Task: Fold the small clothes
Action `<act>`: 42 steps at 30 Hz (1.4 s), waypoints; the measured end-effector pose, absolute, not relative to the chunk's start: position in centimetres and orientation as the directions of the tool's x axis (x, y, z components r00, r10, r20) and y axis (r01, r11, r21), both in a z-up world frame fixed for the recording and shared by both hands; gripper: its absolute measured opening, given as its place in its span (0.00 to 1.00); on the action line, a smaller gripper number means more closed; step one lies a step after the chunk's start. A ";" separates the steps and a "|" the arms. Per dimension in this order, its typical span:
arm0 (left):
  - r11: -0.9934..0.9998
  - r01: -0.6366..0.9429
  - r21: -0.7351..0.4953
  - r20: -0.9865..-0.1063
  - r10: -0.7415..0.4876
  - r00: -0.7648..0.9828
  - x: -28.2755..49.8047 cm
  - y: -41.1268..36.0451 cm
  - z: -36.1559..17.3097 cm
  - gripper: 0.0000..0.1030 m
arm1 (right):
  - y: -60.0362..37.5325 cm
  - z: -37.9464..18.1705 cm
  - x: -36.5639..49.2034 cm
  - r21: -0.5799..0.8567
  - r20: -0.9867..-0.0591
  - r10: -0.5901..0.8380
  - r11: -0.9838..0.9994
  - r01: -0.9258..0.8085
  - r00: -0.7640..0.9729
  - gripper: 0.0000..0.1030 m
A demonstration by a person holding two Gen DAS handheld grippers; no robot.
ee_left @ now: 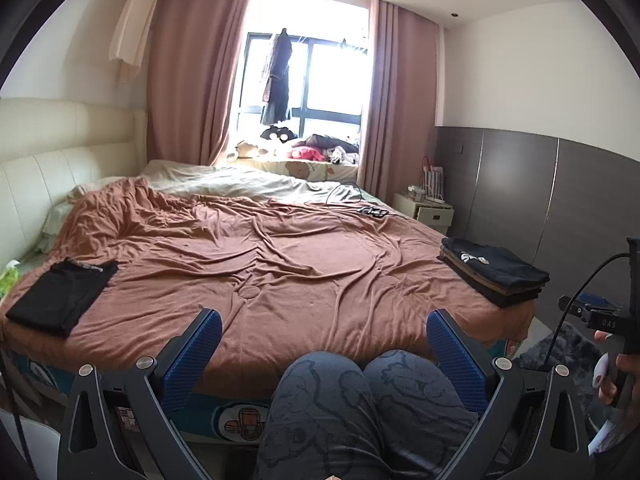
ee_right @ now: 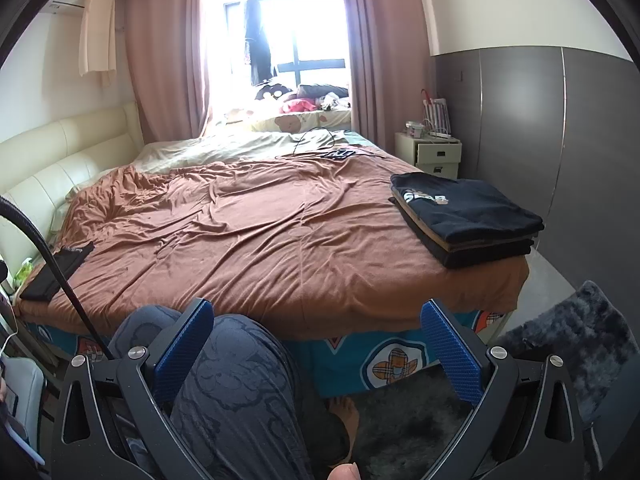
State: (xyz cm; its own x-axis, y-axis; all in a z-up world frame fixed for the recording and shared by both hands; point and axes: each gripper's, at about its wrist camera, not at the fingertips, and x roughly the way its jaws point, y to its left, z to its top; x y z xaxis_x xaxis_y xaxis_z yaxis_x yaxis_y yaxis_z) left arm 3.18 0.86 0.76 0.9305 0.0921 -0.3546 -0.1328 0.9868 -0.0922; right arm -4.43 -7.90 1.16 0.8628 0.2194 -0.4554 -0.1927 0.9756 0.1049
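A folded black garment [ee_left: 64, 298] lies flat at the near left corner of the brown bedspread [ee_left: 280, 264]; in the right wrist view only part of the black garment [ee_right: 56, 270] shows at the far left. A stack of folded dark clothes [ee_left: 494, 276] sits at the bed's right corner, topped by a black shirt with a print [ee_right: 464, 210]. My left gripper [ee_left: 324, 344] is open and empty, held off the bed above the person's knees [ee_left: 360, 392]. My right gripper [ee_right: 318, 332] is also open and empty, short of the bed edge.
A cream headboard [ee_left: 48, 168] runs along the left. Cables and a small device [ee_right: 338, 154] lie on the far side of the bed. A nightstand [ee_right: 434, 152] stands by the grey wall panels. A dark shaggy rug [ee_right: 568, 344] covers the floor. Clothes are piled on the window sill [ee_left: 320, 152].
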 end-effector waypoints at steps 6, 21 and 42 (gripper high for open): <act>0.986 -0.146 -0.079 -0.348 0.110 0.931 3.0 0.8 0.5 1.00 | -8.0 1.1 -4.5 0.118 -0.459 0.219 0.976 -0.185 0.861 1.00; 0.991 -0.121 -0.058 -0.363 0.092 0.927 2.9 0.1 0.2 1.00 | -6.6 0.9 -4.4 0.133 -0.477 0.239 0.971 -0.199 0.846 1.00; 0.991 -0.105 -0.082 -0.387 0.066 0.920 3.2 0.0 -0.6 1.00 | -5.6 1.1 -5.2 0.088 -0.471 0.214 0.977 -0.196 0.856 1.00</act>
